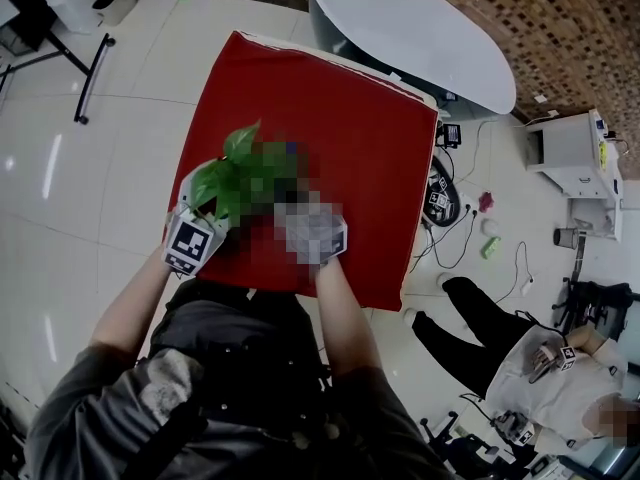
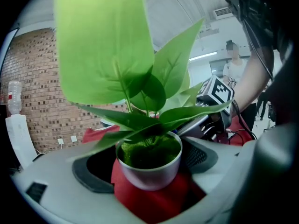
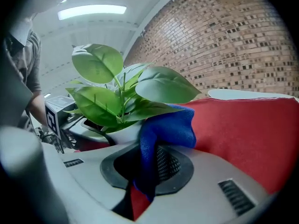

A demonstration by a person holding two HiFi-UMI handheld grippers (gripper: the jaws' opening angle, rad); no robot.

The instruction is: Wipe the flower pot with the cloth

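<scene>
Wiping this flower pot (image 2: 148, 169) looks like a 2-gripper job, and the setup seems right. The pot stands near the front edge of the red table (image 1: 350, 138). The left gripper (image 2: 149, 183) has its jaws set wide with the pot sitting right between them, and from its own view they look closed in on the pot's sides, so it's braced. The right gripper (image 3: 145, 174) has its jaws pinched on a blue cloth (image 3: 163, 129), and the bunched end of that cloth is pressed up against the white pot wall, just under the leaves (image 3: 117, 97).

My take on doing it well: go light on pressure, because the pot looks small and top-heavy with all that foliage. Push toward the braced side, not away from it. Sweep around the wall in short arcs, and stay under the rim so the cloth doesn't snag a leaf. The side under the left jaws probably can't be reached without a regrip.
</scene>
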